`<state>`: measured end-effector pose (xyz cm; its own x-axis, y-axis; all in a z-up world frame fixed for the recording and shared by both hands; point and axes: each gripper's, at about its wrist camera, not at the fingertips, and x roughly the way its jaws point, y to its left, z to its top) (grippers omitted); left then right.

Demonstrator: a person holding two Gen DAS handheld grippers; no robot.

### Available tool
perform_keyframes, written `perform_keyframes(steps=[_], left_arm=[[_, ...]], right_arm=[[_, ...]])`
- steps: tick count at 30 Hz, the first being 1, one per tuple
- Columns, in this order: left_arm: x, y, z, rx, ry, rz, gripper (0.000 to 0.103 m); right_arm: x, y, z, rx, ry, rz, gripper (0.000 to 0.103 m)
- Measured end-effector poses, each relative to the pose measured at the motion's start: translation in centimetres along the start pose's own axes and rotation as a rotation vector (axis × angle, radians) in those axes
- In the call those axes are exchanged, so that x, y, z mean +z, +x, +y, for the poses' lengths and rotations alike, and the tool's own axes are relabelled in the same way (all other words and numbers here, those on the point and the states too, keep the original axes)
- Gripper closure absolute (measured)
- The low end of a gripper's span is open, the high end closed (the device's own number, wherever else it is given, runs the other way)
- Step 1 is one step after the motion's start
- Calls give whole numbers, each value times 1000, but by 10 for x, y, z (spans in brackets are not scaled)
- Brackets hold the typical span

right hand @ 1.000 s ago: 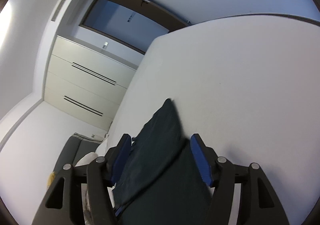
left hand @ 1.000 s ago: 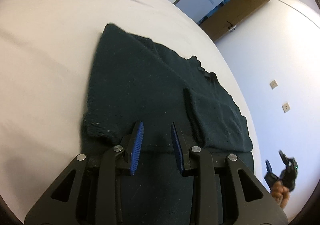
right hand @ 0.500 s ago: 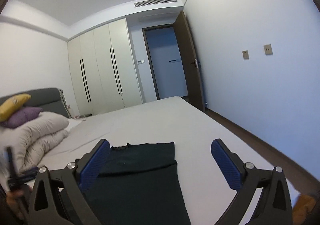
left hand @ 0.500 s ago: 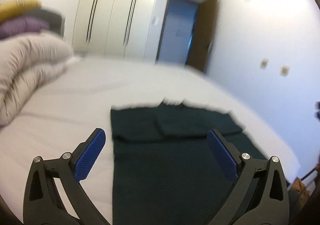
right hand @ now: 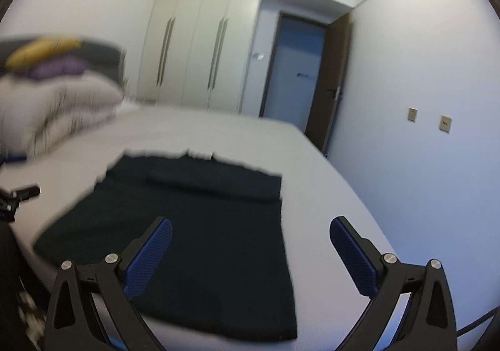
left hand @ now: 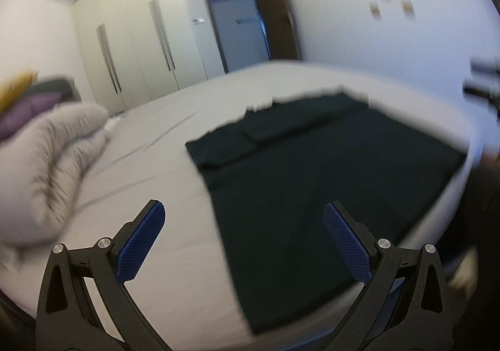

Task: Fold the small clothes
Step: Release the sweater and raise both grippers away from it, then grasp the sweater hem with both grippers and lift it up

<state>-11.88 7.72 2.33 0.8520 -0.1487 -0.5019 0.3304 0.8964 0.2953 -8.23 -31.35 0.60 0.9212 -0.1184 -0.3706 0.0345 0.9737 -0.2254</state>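
Both my left gripper (left hand: 243,237) and right gripper (right hand: 251,249) gape wide, empty, above the dark garment (right hand: 200,235) lying on the bed (right hand: 218,135).

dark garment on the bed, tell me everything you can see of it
The dark garment is a very dark green-black cloth, looking soft and knit-like, lying flat on the white bed near its close edge. Its far part is folded back over itself, making a thicker band with a ragged-looking far hem, though blur softens that edge. The near part is smooth and roughly rectangular. Only the bed touches it; the left claw and the right claw are both open and empty, clear of the cloth.
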Motion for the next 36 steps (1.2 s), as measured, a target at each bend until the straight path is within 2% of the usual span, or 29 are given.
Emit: perform_keyframes(steps=[4, 7, 11, 14, 18, 21, 23, 26, 30, 32, 33, 35, 36], left_arm=[[-37, 13, -37, 29, 219, 82, 0], [-60, 22, -63, 53, 344, 102, 0], [-85, 41, -90, 124, 497, 130, 0], [-97, 49, -94, 155, 542, 145, 0], [-105, 51, -99, 171, 600, 110, 0], [-118, 45, -111, 198, 723, 39, 0], [-123, 45, -113, 211, 763, 23, 0], [-122, 47, -110, 212, 777, 19, 0], [-136, 44, -114, 289, 921, -47, 0], [-139, 45, -112, 307, 950, -65, 0], [-139, 45, -111, 310, 951, -71, 1], [-137, 46, -108, 318, 951, -77, 15], [-135, 49, -106, 332, 945, -68, 38]], right_arm=[[-32, 11, 22, 18, -81, 79, 0], [-48, 22, 33, 32, -104, 124, 0], [-61, 28, 49, 37, -191, 145, 1], [-66, 32, 53, 27, -234, 147, 1], [-69, 39, 52, 31, -214, 164, 1], [-69, 42, 54, 34, -213, 167, 1], [-68, 43, 54, 36, -211, 164, 1], [-67, 45, 53, 37, -190, 171, 2], [-66, 46, 52, 32, -180, 176, 2], [-66, 45, 52, 26, -178, 175, 2], [-66, 45, 52, 24, -178, 175, 2], [-66, 45, 52, 23, -186, 175, 3], [-66, 45, 53, 22, -196, 174, 4]])
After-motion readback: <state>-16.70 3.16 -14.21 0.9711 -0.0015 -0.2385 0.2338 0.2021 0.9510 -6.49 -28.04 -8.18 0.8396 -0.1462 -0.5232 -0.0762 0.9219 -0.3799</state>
